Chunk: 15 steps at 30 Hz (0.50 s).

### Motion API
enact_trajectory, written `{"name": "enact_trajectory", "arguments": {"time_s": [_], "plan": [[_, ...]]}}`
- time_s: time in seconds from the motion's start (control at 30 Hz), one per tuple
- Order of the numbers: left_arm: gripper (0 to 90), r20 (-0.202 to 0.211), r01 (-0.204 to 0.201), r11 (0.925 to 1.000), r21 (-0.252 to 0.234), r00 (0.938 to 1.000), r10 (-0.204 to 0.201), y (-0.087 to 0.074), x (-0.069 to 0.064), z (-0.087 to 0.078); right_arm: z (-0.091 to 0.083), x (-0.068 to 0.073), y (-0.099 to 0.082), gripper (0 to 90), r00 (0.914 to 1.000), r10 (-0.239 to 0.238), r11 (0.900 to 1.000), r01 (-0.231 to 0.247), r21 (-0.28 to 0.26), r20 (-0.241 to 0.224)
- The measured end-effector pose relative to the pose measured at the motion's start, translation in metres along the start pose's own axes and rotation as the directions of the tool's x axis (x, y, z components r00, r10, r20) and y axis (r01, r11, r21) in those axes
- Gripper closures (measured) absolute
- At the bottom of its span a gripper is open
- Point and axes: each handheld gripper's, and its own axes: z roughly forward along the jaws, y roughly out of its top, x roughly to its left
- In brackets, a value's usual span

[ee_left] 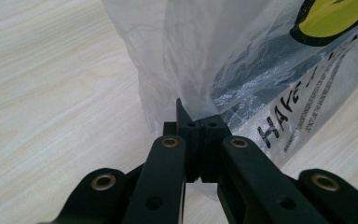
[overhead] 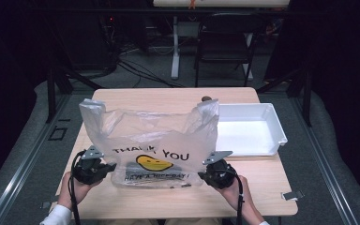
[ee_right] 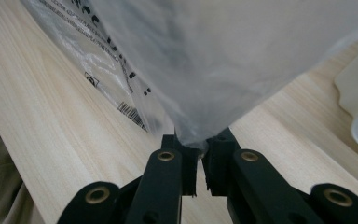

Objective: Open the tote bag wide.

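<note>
A clear plastic bag [overhead: 150, 136] printed "THANK YOU" with a yellow smiley stands spread out on the wooden table [overhead: 168, 98], handles up. My left gripper [overhead: 107, 167] is shut on the bag's lower left edge, where the left gripper view has the film [ee_left: 242, 60] pinched between the black jaws. My right gripper [overhead: 202, 175] is shut on the lower right edge, and the right gripper view has bunched film [ee_right: 223, 65] caught between its jaws. Something dark lies inside the bag's bottom.
A white plastic tray [overhead: 277, 127] sits at the table's right, just behind the bag's right side. A small dark object [overhead: 206, 99] lies at the far edge. A folding chair [overhead: 225, 42] and a table leg stand beyond.
</note>
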Motion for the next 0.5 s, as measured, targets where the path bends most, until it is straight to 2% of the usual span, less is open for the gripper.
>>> {"name": "enact_trajectory", "arguments": {"time_s": [0.13, 0.23, 0.27, 0.37, 0.43, 0.5], "plan": [[90.0, 0.004, 0.009, 0.9998, 0.017, 1.0000, -0.009, -0.001, 0.001, 0.004, 0.007, 0.000, -0.002, 86.3, 0.9999, -0.001, 0.9994, 0.000, 0.035, 0.011], [90.0, 0.009, 0.013, 0.9987, 0.050, 0.9999, -0.013, -0.002, 0.003, 0.009, 0.011, -0.001, -0.002, 86.4, 0.9998, -0.003, 0.9983, 0.002, 0.058, 0.020], [90.0, 0.008, -0.003, 0.9964, 0.085, 1.0000, 0.002, -0.003, 0.004, 0.013, 0.017, -0.001, -0.004, 86.4, 1.0000, 0.006, 0.9979, -0.007, 0.064, 0.004], [90.0, 0.012, -0.017, 0.9933, 0.114, 0.9998, 0.016, -0.003, 0.003, 0.016, 0.022, -0.001, -0.005, 86.4, 1.0000, 0.007, 0.9959, -0.007, 0.090, 0.001], [90.0, 0.027, -0.015, 0.9882, 0.152, 0.9996, 0.011, -0.004, 0.002, 0.019, 0.025, -0.001, -0.005, 86.4, 0.9996, 0.012, 0.9929, -0.014, 0.118, 0.025], [90.0, 0.031, -0.017, 0.9864, 0.163, 0.9994, 0.012, -0.004, 0.003, 0.020, 0.026, -0.003, -0.006, 86.6, 0.9975, -0.002, 0.9865, -0.009, 0.163, 0.070]]}}
